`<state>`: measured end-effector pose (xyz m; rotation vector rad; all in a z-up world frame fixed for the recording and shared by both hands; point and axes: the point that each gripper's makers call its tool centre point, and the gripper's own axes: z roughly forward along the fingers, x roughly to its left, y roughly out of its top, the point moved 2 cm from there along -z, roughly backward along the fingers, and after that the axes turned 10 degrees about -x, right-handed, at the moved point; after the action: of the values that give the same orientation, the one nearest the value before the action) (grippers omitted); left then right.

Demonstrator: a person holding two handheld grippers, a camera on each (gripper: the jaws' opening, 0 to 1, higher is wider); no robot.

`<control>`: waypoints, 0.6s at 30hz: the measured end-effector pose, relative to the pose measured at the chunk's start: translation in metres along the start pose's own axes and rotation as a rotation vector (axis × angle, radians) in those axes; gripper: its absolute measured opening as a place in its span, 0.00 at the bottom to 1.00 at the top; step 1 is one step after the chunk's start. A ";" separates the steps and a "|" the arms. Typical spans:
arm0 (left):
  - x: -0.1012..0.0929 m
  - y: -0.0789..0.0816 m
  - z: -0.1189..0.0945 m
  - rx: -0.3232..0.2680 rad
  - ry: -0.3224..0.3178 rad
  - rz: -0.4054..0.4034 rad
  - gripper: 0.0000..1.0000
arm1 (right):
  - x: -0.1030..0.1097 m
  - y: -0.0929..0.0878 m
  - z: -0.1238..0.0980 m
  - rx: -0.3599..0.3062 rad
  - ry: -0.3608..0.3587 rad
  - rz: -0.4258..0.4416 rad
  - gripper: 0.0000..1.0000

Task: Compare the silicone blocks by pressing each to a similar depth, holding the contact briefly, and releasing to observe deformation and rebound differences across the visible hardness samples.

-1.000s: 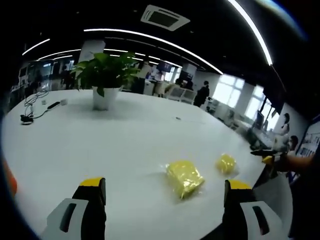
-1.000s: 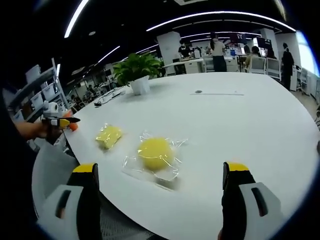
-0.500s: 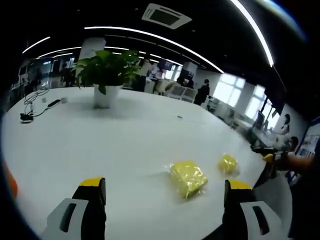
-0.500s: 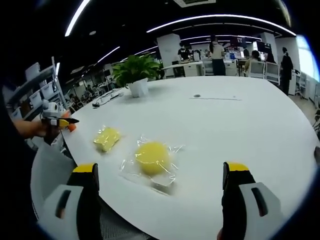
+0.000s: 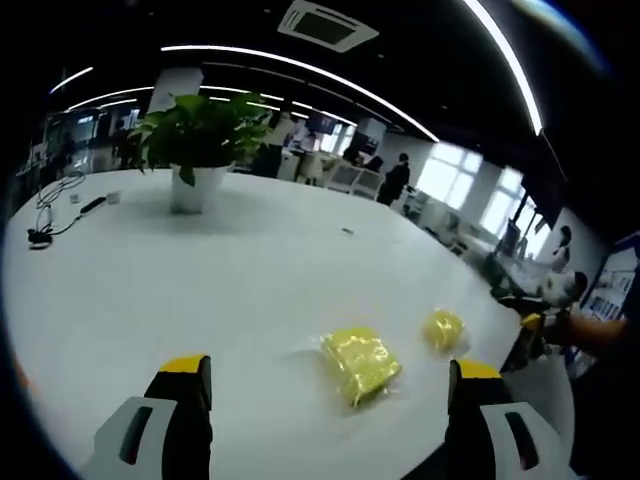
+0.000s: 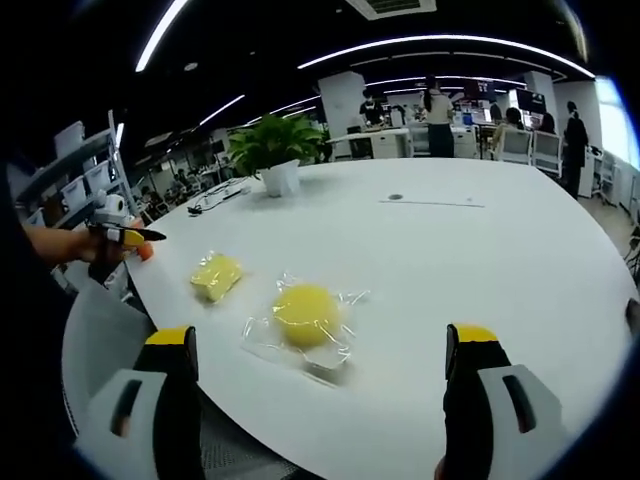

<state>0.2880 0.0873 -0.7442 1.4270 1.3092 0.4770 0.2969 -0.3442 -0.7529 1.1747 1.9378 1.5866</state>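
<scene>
Two yellow silicone blocks in clear wrappers lie near the curved edge of a white table (image 5: 200, 270). The left gripper view has the squarish block (image 5: 360, 362) just ahead and the round block (image 5: 443, 328) beyond it to the right. My left gripper (image 5: 328, 372) hovers open above the table, short of the squarish block. In the right gripper view the round block (image 6: 306, 308) lies ahead and the squarish block (image 6: 217, 273) to its left. My right gripper (image 6: 321, 338) is open, short of the round block, holding nothing. Each gripper also appears small in the other's view, hand-held: left gripper (image 6: 122, 237), right gripper (image 5: 530, 335).
A potted plant (image 5: 195, 150) (image 6: 275, 150) stands far back on the table (image 6: 480, 250). Black cables (image 5: 50, 215) lie at the far left edge. A small dark item (image 6: 397, 197) lies mid-table. People and desks fill the office behind. A grey seat (image 6: 100, 330) sits below the table edge.
Both views have shifted a little with the hands. The blocks lie where they were, and both grippers remain open and off the blocks.
</scene>
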 end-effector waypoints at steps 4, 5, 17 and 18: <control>0.005 0.002 0.015 -0.010 0.019 -0.166 1.00 | 0.001 -0.001 0.001 0.001 0.000 0.005 0.97; 0.007 0.001 0.021 -0.001 0.016 -0.148 1.00 | 0.001 -0.001 0.001 0.000 0.001 0.006 0.97; 0.019 -0.042 0.073 0.142 0.029 -0.256 0.38 | 0.005 -0.012 0.003 0.012 -0.001 0.047 0.97; 0.020 -0.042 0.076 0.137 0.045 -0.279 0.32 | 0.005 -0.013 0.003 0.014 -0.001 0.051 0.97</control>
<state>0.3391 0.0642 -0.8131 1.3228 1.5743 0.2371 0.2914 -0.3385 -0.7644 1.2395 1.9356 1.6002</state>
